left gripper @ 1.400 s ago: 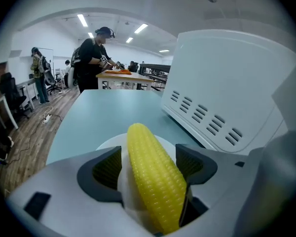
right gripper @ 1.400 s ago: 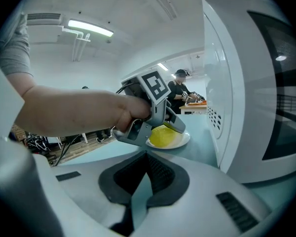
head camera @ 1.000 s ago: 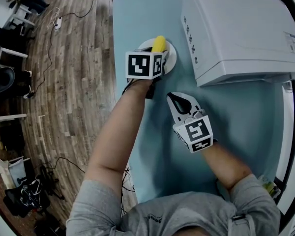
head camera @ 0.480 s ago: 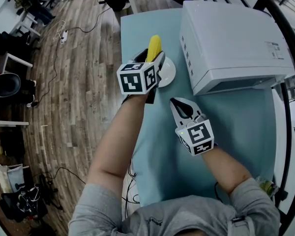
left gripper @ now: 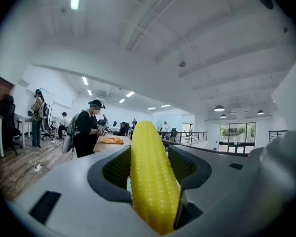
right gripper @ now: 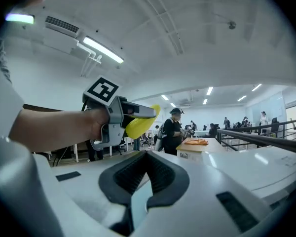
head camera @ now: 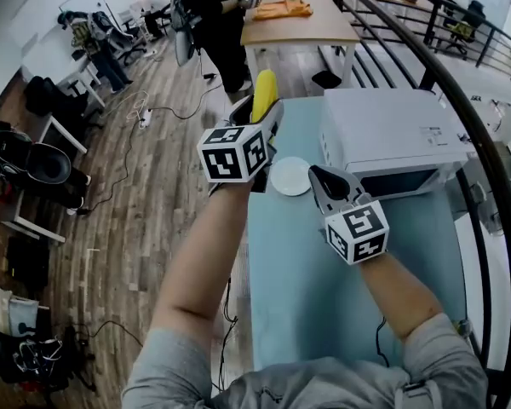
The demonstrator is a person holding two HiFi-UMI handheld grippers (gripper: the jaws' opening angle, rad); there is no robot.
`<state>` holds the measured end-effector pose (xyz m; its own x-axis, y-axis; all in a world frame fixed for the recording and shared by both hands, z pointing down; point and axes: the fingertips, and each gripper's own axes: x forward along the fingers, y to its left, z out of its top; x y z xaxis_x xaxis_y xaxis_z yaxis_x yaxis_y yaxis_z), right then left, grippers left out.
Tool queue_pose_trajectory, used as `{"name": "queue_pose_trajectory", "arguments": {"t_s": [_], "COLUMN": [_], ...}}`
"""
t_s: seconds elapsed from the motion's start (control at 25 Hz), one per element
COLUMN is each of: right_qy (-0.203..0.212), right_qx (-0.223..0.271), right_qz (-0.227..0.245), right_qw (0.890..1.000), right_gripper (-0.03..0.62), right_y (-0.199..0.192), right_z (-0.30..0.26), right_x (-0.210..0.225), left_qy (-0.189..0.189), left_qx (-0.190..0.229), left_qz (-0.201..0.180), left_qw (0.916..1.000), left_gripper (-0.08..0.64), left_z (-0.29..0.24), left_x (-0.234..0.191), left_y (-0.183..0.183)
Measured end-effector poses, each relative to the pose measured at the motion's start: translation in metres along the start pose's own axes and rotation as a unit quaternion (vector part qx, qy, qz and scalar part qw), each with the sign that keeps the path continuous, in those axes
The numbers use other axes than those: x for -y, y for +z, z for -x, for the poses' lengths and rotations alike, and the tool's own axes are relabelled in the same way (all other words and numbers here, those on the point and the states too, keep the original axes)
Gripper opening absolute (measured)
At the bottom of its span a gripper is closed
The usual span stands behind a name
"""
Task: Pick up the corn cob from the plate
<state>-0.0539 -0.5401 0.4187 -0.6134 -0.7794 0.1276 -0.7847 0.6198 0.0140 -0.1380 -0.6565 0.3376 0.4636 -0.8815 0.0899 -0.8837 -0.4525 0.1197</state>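
I am in a large open-plan office. Beyond my fingers (left gripper: 113, 171) people (left gripper: 89, 128) stand and sit among work desks, and a wooden desk (head camera: 300, 25) straight ahead holds an orange cloth (head camera: 283, 8). To their left, dark chairs (head camera: 34, 162) and loose cables (head camera: 136, 109) sit on a wood floor (head camera: 111, 228). To their right are a dark railing (head camera: 426, 62) and a white office machine (head camera: 392, 135) on my light-blue desk (head camera: 324, 305). Strip lights (right gripper: 102, 50) line the ceiling.

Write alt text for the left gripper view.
A yellow corn cob is clamped between the two fingers of the left gripper, pointing away from the camera. Behind it, people stand by a table under a white ceiling.
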Motion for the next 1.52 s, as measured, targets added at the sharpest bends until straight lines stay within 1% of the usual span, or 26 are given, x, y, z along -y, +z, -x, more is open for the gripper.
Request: {"name": "queue_pose_trajectory", "arguments": {"t_s": [0.2,0.4,0.52,0.6,0.72,0.8,1.0,1.16,1.36,1.52], "right_qy": [0.003,0.004,0.006,0.007,0.002,0.001,0.009,0.005,0.016,0.025], "right_qx": [0.016,0.06,0.091,0.111,0.126,0.13,0.134,0.134,0.136,0.134], "right_qz": [0.006,0.023,0.025,0.021,0.031,0.036,0.04,0.049,0.068,0.086], "right_qw": [1.0,0.998,0.995,0.994,0.992,0.991,0.99,0.99,0.988,0.987], "right_gripper": [0.015,0.015,0.015,0.015,0.015,0.015,0.015,0.015,0.015,0.015], "right_y": [0.05,0.13,0.182,0.21,0.235,0.243,0.243,0.244,0.242,0.24], "right_z": [0.041,0.072,0.09,0.103,0.128,0.147,0.213,0.281,0.372,0.436], "right_x": [-0.031,-0.065,-0.089,-0.111,-0.144,-0.157,-0.174,-0.164,-0.148,-0.14], "left_qy": [-0.001,-0.011,-0.023,-0.034,-0.055,-0.066,-0.074,-0.068,-0.052,-0.05], "left_qx": [0.05,0.105,0.135,0.154,0.177,0.193,0.229,0.245,0.263,0.265], "left_qz": [-0.022,-0.054,-0.072,-0.085,-0.104,-0.113,-0.125,-0.136,-0.153,-0.161], "left_qw": [0.9985,0.993,0.9879,0.9838,0.9772,0.9725,0.9624,0.9576,0.9511,0.9493], "left_gripper": [0.25,0.25,0.25,0.25,0.25,0.25,0.25,0.25,0.25,0.25], "left_z": [0.066,0.144,0.191,0.226,0.275,0.303,0.374,0.415,0.449,0.471], "left_x": [0.025,0.05,0.065,0.076,0.103,0.13,0.196,0.256,0.343,0.402], "left_y": [0.088,0.174,0.222,0.251,0.285,0.305,0.333,0.347,0.343,0.335]}}
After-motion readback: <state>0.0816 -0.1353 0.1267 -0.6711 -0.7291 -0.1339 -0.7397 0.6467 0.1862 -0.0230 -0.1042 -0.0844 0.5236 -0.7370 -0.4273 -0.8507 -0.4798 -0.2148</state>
